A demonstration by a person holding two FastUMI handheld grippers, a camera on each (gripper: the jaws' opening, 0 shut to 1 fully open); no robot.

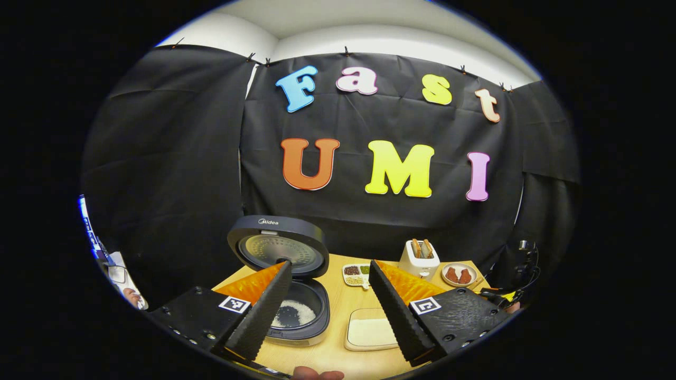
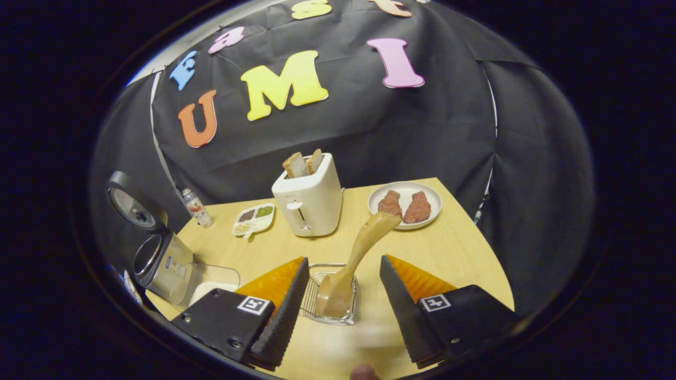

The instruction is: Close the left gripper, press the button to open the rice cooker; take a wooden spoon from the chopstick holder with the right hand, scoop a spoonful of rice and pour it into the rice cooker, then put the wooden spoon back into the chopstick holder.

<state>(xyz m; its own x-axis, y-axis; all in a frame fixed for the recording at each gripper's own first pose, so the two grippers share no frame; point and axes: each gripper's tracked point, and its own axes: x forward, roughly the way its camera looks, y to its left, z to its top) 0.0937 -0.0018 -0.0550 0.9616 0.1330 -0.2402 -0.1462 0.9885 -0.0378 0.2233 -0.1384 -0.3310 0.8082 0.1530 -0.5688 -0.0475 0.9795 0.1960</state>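
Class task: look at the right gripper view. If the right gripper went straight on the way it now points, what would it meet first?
Most likely the wooden spoon standing in the wire chopstick holder, right between the open right gripper fingers. Depth is hard to judge here.

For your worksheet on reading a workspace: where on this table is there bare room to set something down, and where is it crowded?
Free: the bare wood between the chopstick holder, toaster and meat plate, and the table's right edge below that plate. Crowded: the left side, where rice cooker, rice container, seasoning dish and bottle cluster.
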